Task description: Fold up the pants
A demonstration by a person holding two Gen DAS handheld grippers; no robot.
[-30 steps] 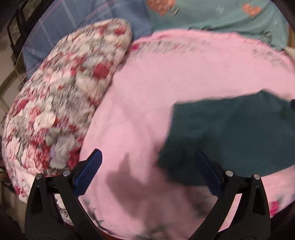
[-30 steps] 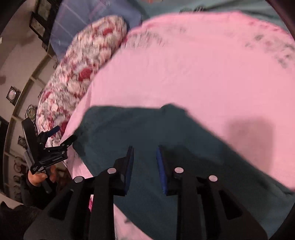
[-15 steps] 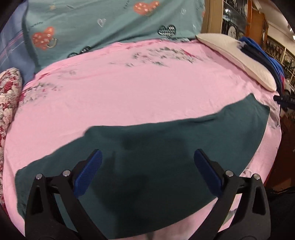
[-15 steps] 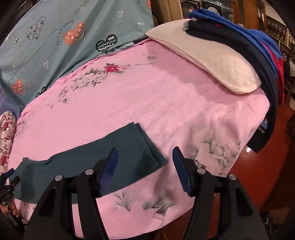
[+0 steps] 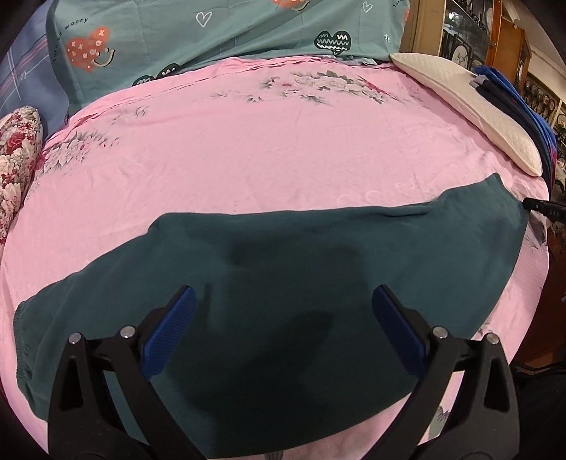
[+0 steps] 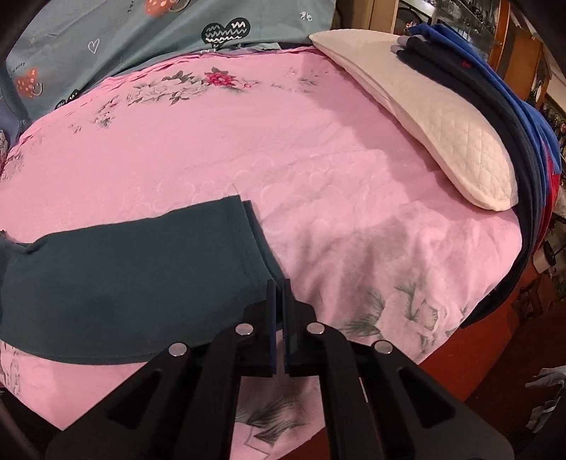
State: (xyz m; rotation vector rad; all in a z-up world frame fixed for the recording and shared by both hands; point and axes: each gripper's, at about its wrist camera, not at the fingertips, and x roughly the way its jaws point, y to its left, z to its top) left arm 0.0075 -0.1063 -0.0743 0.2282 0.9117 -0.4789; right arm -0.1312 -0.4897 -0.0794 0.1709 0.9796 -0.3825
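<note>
Pink floral bedding (image 5: 247,148) covers the bed, with a teal heart-print sheet (image 5: 219,32) along its far edge and a rose-patterned cushion (image 5: 16,152) at the left. On the right side a quilted cream pillow (image 6: 435,116) lies against a stack of dark and blue folded clothes (image 6: 509,106). No box or basket shows in either view. The dark teal pants (image 5: 318,269) lie flat along the near edge of the bed, the waistband at the left and the leg hems (image 6: 247,233) at the right. The left gripper (image 5: 283,311) hangs over the middle of the pants, its jaws spread wide and grasping nothing. The right gripper (image 6: 279,293) has just been closing; its jaws are clenched together at the near corner of the hems, with no cloth visibly between them.
</note>
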